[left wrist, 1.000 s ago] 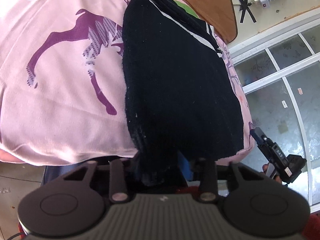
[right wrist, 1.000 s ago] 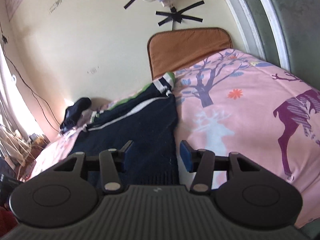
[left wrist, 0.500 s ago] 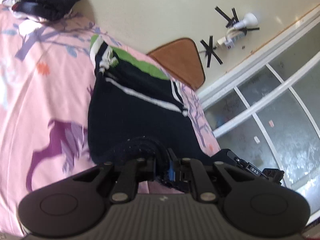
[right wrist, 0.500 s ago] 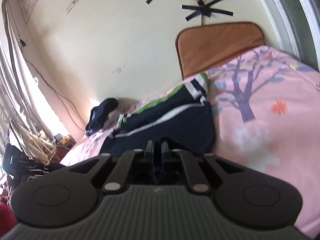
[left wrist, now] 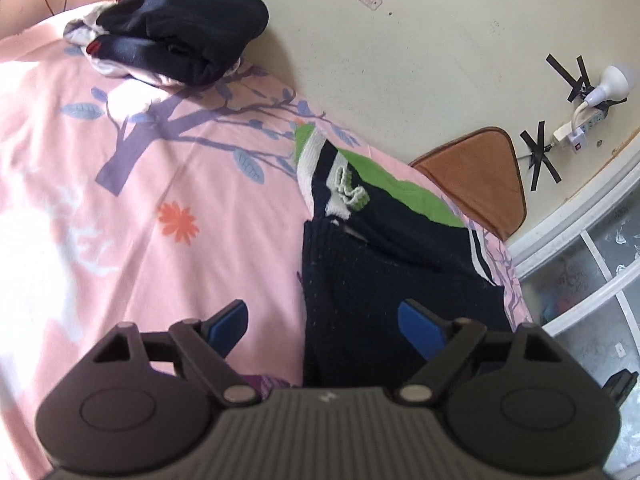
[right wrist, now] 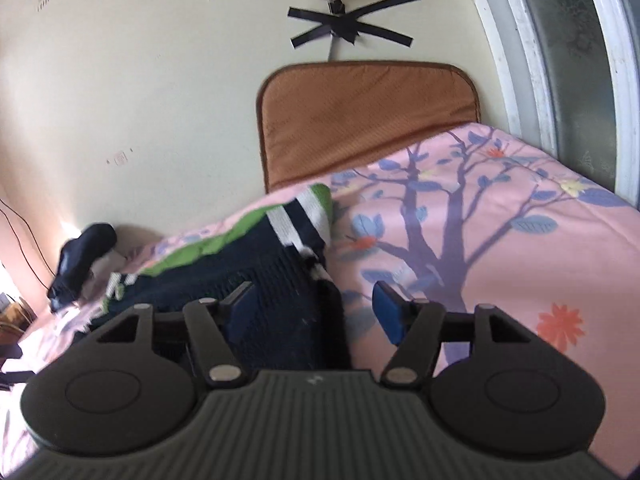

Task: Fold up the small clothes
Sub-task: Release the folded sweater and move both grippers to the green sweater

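A small dark navy knit garment [left wrist: 384,280] with green and white striped trim lies folded over on the pink bedsheet [left wrist: 120,208]. My left gripper [left wrist: 324,326] is open, its blue pads either side of the garment's near left edge, holding nothing. In the right wrist view the same garment [right wrist: 276,280] lies just ahead. My right gripper [right wrist: 312,306] is open over the garment's near right edge, empty.
A pile of dark clothes [left wrist: 176,36] sits at the far corner of the bed by the wall; it also shows in the right wrist view [right wrist: 80,256]. A brown cushion [right wrist: 364,120] stands against the wall. A window frame [right wrist: 520,40] borders the bed's right side.
Both grippers were shut on the garment's near edge half a second ago; both have opened and let it go, leaving the near part folded toward the striped end.
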